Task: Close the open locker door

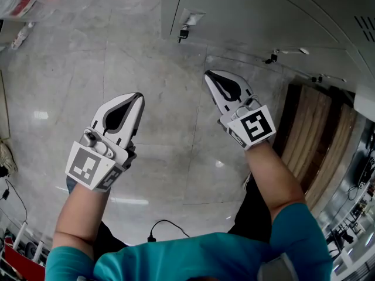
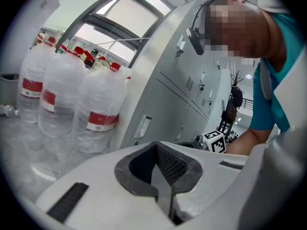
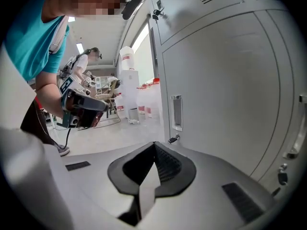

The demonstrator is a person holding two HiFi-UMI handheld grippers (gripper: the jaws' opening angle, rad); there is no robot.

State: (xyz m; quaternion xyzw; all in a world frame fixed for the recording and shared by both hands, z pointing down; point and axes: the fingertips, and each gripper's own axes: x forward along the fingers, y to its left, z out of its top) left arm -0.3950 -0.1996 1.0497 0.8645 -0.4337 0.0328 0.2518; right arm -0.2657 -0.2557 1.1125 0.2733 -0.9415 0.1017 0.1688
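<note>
Facing pale grey locker door [image 3: 225, 95]; recessed handle [image 3: 176, 112]

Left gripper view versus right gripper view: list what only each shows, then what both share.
Only the left gripper view: the right tool's cube. Only the right gripper view: the left tool in its hand, and a second person far back. Both: grey lockers, bottles with red labels, a teal shirt, and that view's own tool shut on nothing.
</note>
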